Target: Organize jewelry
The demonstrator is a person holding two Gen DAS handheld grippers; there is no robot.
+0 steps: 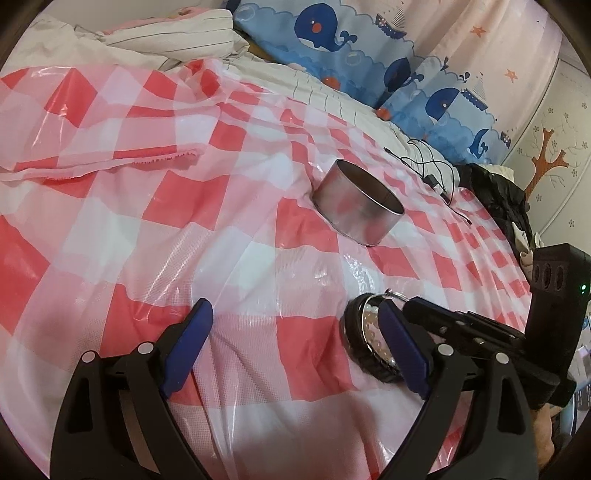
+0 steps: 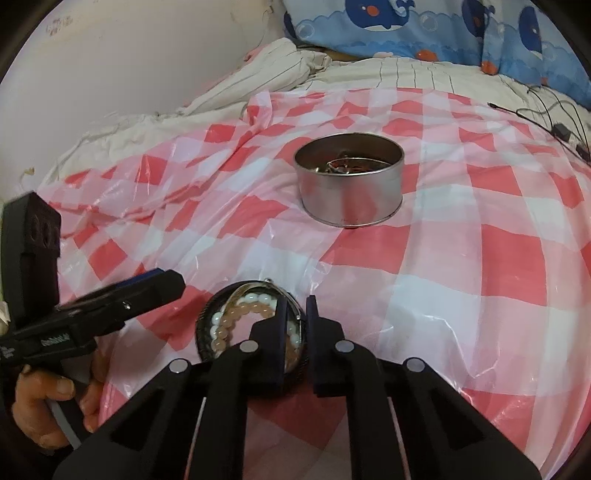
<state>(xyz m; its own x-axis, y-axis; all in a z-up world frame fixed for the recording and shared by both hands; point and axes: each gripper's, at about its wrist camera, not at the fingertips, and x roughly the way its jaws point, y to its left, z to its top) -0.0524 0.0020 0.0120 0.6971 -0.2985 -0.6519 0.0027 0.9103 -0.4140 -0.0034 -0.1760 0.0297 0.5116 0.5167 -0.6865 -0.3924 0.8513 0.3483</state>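
A small round black pouch (image 2: 210,325) with a metal clasp rim lies open on the checked sheet; white and peach beads (image 2: 236,314) show inside it. My right gripper (image 2: 297,332) is shut on the pouch's right rim. The pouch also shows in the left wrist view (image 1: 360,332), right beside my left gripper's right finger (image 1: 400,347). My left gripper (image 1: 295,343) is open and holds nothing. A round metal tin (image 2: 349,184) with metal jewelry inside stands farther back on the sheet; it also shows in the left wrist view (image 1: 356,201).
A red-and-white checked plastic sheet (image 2: 461,258) covers the bed. Blue whale-print pillows (image 2: 424,29) and striped bedding (image 2: 266,66) lie at the back. Black cables (image 2: 546,118) lie at the far right. A black bag (image 1: 498,199) sits at the bed's right edge.
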